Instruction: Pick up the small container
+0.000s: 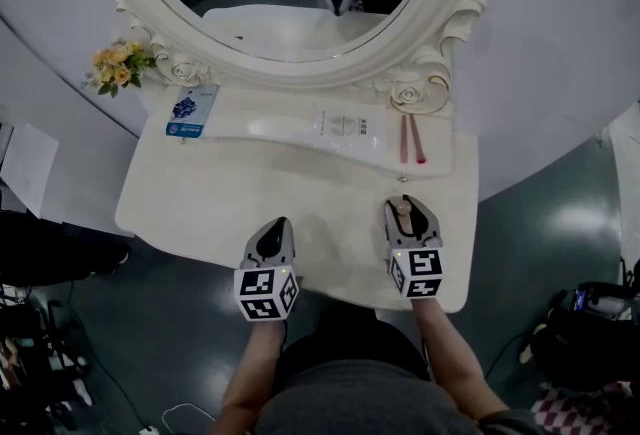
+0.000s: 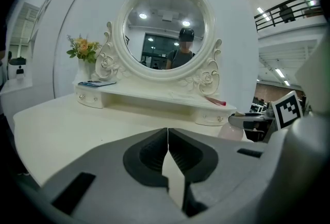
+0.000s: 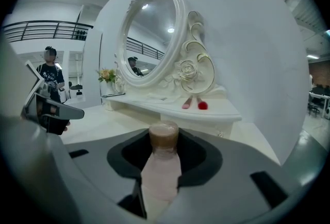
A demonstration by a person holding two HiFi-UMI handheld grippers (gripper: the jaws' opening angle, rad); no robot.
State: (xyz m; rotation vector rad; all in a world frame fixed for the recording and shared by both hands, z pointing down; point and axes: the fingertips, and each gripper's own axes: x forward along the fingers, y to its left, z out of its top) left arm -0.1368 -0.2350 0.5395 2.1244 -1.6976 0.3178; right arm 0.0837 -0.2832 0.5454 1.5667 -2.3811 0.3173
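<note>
1. A white dressing counter (image 1: 195, 203) stands against a curved white wall. At its back is a raised shelf (image 1: 265, 130), and above that an oval mirror (image 1: 440, 28) in a frame carved with roses.
2. The right gripper (image 1: 404, 213) hovers over the counter's right front part. Its jaws stand partly apart and are closed around the small container (image 3: 164, 140), a pale pink bottle with a brown cap.
3. In the right gripper view the bottle stands upright and fills the gap between the jaws, touching both, with the cap rising just above them.
4. I cannot tell whether the bottle's base is on the counter or off it.
5. The left gripper (image 1: 279, 223) is just beside the right one, above the counter's front middle. Its jaws meet at the tips and hold nothing.
6. On the shelf lie a blue-and-white packet (image 1: 191, 112) at the left end, a white pack (image 1: 352, 125) right of the middle, and two pink sticks (image 1: 411, 139) side by side at the right end.
7. A small bunch of yellow and orange flowers (image 1: 119, 65) stands by the frame's left side.
</note>
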